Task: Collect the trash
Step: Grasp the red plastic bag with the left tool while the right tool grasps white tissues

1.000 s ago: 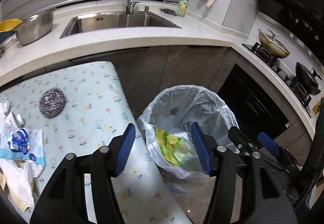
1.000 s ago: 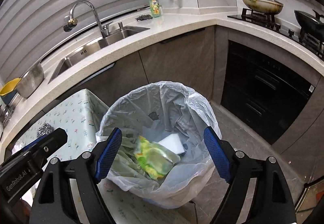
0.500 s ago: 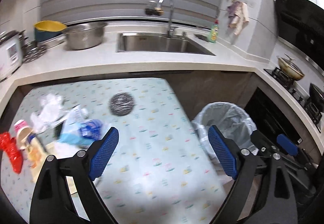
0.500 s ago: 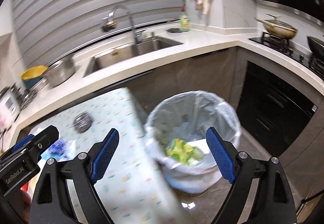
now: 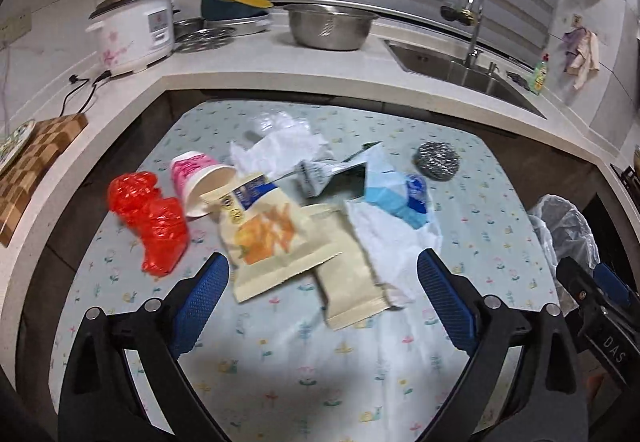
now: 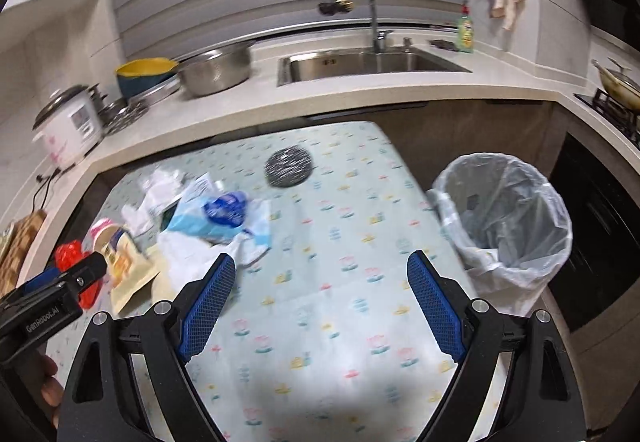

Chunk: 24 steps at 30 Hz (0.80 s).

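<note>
The trash lies heaped ahead of my left gripper (image 5: 322, 296). Nearest, just beyond and between its fingertips, two beige snack bags (image 5: 280, 238) overlap, their long axes running away from me and leaning left, the printed one's top toward the tipped paper cup (image 5: 200, 182), whose open mouth faces my fingers. Left of my left finger sits a crumpled red plastic bag (image 5: 154, 220); beyond my right finger lie a blue-and-white wrapper (image 5: 396, 194) and white tissue (image 5: 392, 242). The steel scourer (image 5: 438, 159) rests farther off. Both my grippers gape wide, holding nothing. My right gripper (image 6: 320, 300) hangs over bare floral tablecloth (image 6: 332, 226), the lined trash bin (image 6: 504, 222) off beyond its right finger.
</note>
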### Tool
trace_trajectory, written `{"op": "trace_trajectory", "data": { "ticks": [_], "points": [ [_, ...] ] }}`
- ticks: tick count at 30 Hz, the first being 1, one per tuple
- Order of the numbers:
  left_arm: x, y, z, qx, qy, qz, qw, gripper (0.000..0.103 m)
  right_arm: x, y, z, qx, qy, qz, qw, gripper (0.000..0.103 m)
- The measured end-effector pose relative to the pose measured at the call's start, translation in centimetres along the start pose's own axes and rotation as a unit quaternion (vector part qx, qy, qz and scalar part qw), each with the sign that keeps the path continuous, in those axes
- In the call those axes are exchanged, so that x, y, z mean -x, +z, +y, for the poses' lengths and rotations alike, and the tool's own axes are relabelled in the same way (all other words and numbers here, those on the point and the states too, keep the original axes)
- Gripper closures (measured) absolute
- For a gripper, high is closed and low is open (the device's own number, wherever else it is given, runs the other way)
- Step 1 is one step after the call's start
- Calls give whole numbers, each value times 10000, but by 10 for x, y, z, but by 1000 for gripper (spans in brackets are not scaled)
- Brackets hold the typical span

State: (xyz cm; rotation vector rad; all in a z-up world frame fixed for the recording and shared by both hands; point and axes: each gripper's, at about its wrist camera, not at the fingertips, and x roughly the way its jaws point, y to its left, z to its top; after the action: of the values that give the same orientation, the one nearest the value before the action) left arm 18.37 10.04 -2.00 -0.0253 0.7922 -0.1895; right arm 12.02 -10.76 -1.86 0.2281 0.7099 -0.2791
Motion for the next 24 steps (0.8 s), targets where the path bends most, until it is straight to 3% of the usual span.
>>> {"op": "trace_trajectory", "data": {
  "ticks": [10,24],
  "points": [
    [-22,-5,88,597,519,300,9964,9,-27,-21,54,207,242,356,9989,19],
    [-80,9,166,1226,696,700,9875,7,-95,-15,95,84,382,800,9960,19]
  ]
}}
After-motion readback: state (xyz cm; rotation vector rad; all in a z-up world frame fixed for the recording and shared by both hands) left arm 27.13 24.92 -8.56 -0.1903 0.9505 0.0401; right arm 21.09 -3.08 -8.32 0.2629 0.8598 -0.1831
